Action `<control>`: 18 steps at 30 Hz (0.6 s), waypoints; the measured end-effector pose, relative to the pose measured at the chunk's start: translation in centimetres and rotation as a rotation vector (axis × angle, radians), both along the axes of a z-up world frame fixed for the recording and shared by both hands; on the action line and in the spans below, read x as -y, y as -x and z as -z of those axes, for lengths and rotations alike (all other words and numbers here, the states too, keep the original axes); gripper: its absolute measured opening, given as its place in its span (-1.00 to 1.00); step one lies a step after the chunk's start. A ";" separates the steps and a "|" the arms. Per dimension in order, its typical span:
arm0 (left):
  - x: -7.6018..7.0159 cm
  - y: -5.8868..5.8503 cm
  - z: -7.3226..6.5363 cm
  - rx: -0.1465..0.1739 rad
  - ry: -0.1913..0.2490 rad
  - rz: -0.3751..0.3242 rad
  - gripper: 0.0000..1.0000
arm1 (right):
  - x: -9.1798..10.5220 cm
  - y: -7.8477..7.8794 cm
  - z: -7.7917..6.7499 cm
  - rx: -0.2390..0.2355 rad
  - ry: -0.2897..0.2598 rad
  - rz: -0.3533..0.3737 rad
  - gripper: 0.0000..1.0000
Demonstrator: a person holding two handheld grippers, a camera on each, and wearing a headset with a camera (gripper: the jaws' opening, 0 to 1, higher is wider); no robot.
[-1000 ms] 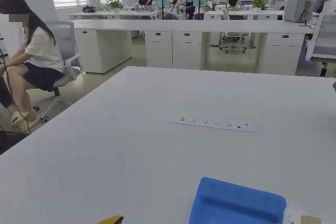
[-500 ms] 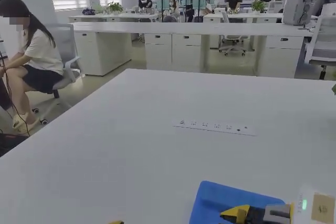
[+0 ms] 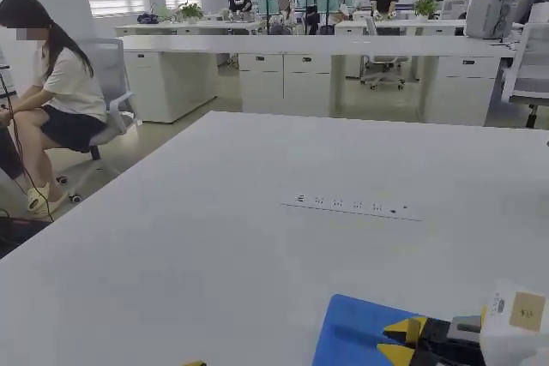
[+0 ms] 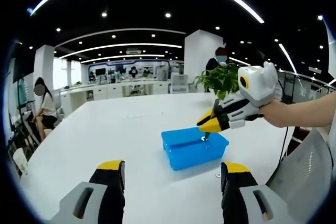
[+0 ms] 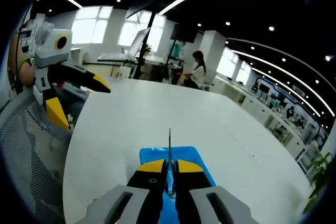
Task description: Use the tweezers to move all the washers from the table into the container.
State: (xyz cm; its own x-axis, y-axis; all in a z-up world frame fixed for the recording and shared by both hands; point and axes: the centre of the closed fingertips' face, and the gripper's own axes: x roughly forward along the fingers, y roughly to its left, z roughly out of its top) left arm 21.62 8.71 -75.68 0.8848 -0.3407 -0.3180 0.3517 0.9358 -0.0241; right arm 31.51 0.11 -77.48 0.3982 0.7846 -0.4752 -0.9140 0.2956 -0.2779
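Observation:
The blue container (image 3: 356, 332) sits near the front edge of the white table (image 3: 214, 237). My right gripper (image 3: 401, 342), with yellow jaws, reaches over the container from the right. In the right gripper view its jaws (image 5: 169, 167) are shut on thin metal tweezers (image 5: 169, 145), which point out over the blue container (image 5: 149, 157). The tweezers' tip (image 4: 203, 138) hangs inside the container (image 4: 191, 150); I cannot tell whether it holds a washer. One small washer (image 4: 218, 174) lies on the table beside the container. My left gripper (image 4: 173, 169) stands open and empty, short of the container.
A recessed power strip (image 3: 353, 206) runs across the table beyond the container. A person sits on a chair (image 3: 56, 96) off the table's left side. A potted plant (image 4: 220, 80) stands behind the right gripper. A mesh chair back (image 5: 26, 145) is at the near edge.
My right gripper, with the tweezers, has come in from the lower right and now reaches over the blue container. The head camera has shifted slightly.

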 end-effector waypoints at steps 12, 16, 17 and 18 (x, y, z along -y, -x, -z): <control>0.0 -0.1 0.2 -0.010 -0.004 0.000 0.50 | 0.7 -1.7 2.6 -0.051 0.017 0.037 -0.94; 0.0 -0.1 0.3 -0.012 -0.006 0.001 0.50 | 1.0 -2.0 3.7 -0.066 0.022 0.047 -0.94; 0.0 -0.1 0.3 -0.014 -0.007 0.001 0.50 | 1.1 -2.0 3.9 -0.071 0.026 0.050 -0.94; 0.0 0.0 0.4 -0.017 -0.008 0.002 0.50 | 1.2 -2.1 4.1 -0.075 0.028 0.053 -0.94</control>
